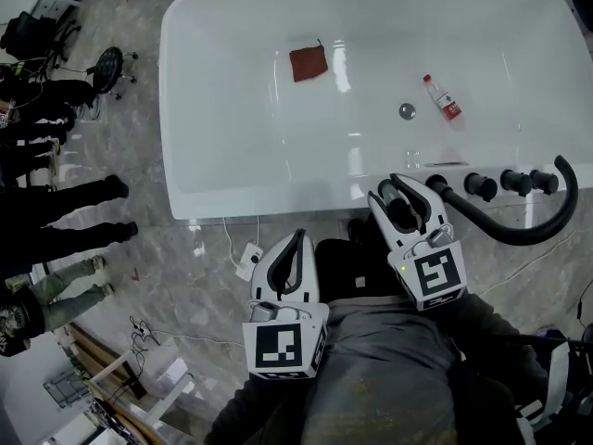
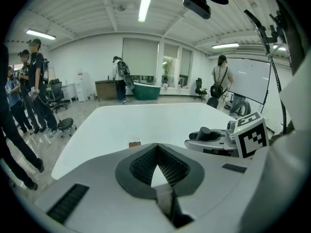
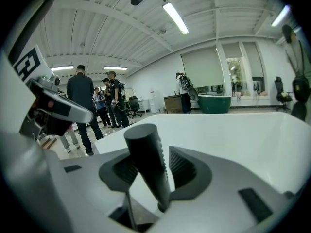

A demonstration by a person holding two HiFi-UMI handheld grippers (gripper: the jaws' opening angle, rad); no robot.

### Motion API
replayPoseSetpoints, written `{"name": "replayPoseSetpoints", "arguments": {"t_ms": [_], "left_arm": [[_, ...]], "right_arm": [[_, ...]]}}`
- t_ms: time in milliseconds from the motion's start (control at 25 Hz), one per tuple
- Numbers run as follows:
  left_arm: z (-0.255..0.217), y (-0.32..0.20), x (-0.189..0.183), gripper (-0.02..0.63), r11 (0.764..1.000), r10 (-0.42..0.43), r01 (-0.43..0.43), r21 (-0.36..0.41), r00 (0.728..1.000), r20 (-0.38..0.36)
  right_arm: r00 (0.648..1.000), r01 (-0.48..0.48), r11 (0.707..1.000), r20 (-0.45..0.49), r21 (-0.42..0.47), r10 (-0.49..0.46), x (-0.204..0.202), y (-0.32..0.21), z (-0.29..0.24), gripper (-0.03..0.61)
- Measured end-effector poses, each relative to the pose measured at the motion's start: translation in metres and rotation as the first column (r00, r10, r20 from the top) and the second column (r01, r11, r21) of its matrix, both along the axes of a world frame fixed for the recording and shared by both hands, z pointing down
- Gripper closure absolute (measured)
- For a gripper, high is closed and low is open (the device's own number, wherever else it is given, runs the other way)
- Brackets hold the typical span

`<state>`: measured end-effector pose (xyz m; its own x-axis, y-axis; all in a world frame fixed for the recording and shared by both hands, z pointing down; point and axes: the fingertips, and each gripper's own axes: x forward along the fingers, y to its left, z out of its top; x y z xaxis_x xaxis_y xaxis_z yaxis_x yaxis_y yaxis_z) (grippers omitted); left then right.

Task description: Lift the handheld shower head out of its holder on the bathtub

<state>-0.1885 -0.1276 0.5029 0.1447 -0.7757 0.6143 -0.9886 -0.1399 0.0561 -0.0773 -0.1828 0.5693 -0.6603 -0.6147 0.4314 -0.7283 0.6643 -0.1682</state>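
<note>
Right hand-held gripper (image 1: 396,191) clenched round the black handheld shower head (image 3: 146,166) at the bathtub's (image 1: 176,109) near rim beside the tap knobs (image 1: 482,186), apparently for the lift-out; left hand-held gripper (image 1: 299,239) closed on nothing, clear of the tub.

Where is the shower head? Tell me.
In the head view, the shower head sits between the right gripper's jaws at the bathtub's near rim, left of the knobs.
</note>
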Motion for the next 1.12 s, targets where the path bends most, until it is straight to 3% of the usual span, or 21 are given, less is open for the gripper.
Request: {"name": "replayPoseSetpoints", "arguments": {"t_ms": [240, 1120], "left_arm": [[-0.005, -0.001, -0.001, 0.611, 1.000, -0.004, 0.004, 0.006, 1.000, 0.000], [-0.068, 0.002, -0.006, 0.611, 0.998, -0.025, 0.026, 0.059, 1.000, -0.015]], "right_arm": [[0.998, 0.014, 1.000, -0.067, 0.021, -0.013, 0.001, 0.000, 0.006, 0.459], [0.997, 0.023, 0.996, -0.069, 0.082, -0.018, -0.003, -0.001, -0.064, 0.462]]}}
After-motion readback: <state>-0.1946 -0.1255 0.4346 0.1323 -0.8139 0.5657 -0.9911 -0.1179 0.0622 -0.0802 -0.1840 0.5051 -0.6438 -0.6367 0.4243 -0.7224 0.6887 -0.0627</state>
